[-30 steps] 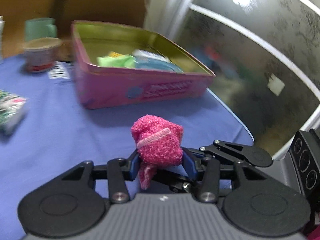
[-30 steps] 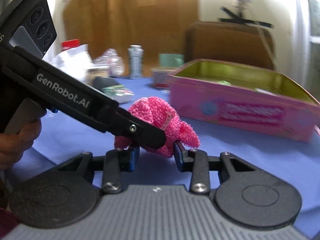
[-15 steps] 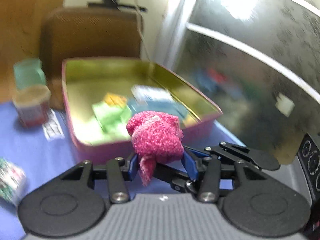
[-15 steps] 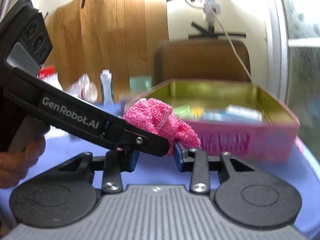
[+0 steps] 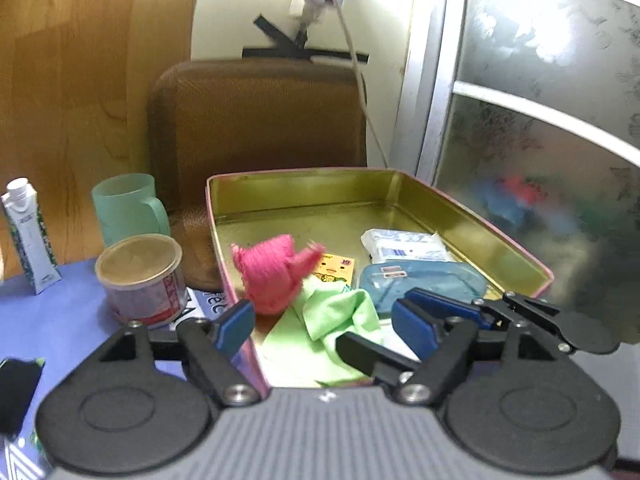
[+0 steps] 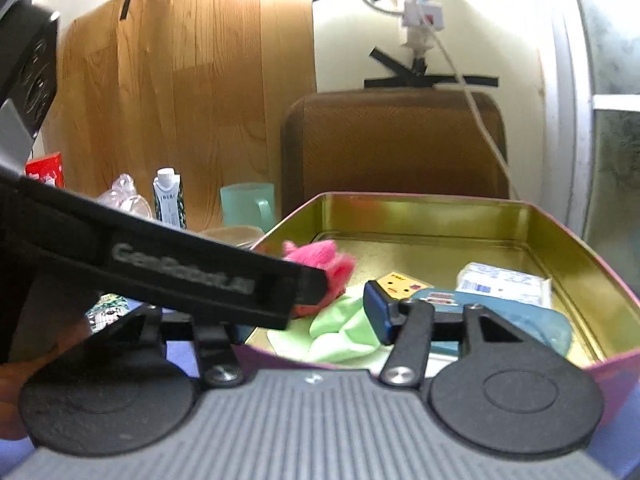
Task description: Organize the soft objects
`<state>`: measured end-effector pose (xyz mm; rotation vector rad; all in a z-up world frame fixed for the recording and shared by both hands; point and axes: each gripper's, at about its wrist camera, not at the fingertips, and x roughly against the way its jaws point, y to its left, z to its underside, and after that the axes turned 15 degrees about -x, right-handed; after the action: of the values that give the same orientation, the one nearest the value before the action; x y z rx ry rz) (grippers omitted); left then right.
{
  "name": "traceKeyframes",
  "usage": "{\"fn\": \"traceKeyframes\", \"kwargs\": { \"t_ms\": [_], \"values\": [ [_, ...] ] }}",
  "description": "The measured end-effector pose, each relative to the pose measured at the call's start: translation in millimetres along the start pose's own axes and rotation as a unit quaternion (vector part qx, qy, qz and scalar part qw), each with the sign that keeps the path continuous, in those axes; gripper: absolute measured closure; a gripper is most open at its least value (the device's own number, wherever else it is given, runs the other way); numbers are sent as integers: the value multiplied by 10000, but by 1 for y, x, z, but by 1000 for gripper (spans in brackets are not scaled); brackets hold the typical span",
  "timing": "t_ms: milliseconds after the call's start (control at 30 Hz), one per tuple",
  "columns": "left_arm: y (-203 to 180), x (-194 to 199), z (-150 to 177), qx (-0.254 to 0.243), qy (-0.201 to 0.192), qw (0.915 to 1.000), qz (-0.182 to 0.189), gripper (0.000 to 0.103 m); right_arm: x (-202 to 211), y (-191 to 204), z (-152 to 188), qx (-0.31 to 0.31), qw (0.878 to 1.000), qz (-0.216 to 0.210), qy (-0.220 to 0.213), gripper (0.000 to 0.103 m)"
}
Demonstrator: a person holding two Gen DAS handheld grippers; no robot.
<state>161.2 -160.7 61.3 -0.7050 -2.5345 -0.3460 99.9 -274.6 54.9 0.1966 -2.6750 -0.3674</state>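
Observation:
A pink knitted bundle [image 5: 272,276] [image 6: 332,264], blurred, is loose in the near left part of the pink tin [image 5: 304,172] [image 6: 420,196], over a green cloth [image 5: 332,316] [image 6: 340,332]. My left gripper [image 5: 326,324] hovers at the tin's near wall. Its jaws are opening, with nothing pressed between the blue pads [image 5: 236,326]. My right gripper [image 6: 308,320] is beside it, its jaws also opening and free of the bundle. The left gripper's black body [image 6: 180,276] crosses the right wrist view and hides the right gripper's left finger.
In the tin lie a tissue pack [image 5: 404,244], a blue pouch [image 5: 424,284] and a yellow card [image 5: 336,268]. Left of it on the purple cloth [image 5: 60,320] stand a tub [image 5: 140,276], a green mug [image 5: 124,208] and a carton [image 5: 28,236]. A brown chair [image 5: 256,128] is behind.
Both grippers carried the pink bundle from the purple cloth up over the tin, then opened. The bundle has left their pads and dropped into the tin.

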Motion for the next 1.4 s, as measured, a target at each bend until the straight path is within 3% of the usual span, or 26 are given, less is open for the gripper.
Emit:
{"fn": "traceKeyframes", "kwargs": {
  "t_ms": [200,367,633,800,933,1033,1100,1167,1233,1267,1400],
  "values": [
    [17,54,36,299,-350,9989,-124,18,26,11,10,-207,9995,-196,-99,44],
    [59,97,93,766,-155,9940,-767,18,21,39,18,80,9985,-518,161,45],
    [136,130,167,1376,485,9640,-2225,20,-26,115,31,628,9823,-1364,1116,45],
    [158,144,178,2084,-10,9582,-1962,20,-76,162,17,563,9686,-1846,1566,41],
    [159,155,183,2220,-394,9550,-1928,20,-130,194,-7,298,9625,-2062,1738,11],
    [158,159,185,2265,-520,9517,-2004,20,-177,208,-21,-133,9586,-1995,2025,8],
    [158,159,184,2263,-551,9518,-1997,20,-205,209,-25,-595,9467,-1996,2455,8],
    [159,161,185,2282,-601,9507,-2012,20,-227,206,-24,-1126,9339,-1895,2815,16],
    [160,163,187,2336,-672,9488,-2017,20,-235,201,-20,-1514,9169,-1981,3115,68],
    [161,164,188,2371,-715,9475,-2024,19,-232,197,-19,-1577,9111,-2032,3220,70],
    [165,176,195,2615,-1006,9383,-2026,17,-184,182,-17,-1210,9083,-2467,3154,75]
  ]
}}
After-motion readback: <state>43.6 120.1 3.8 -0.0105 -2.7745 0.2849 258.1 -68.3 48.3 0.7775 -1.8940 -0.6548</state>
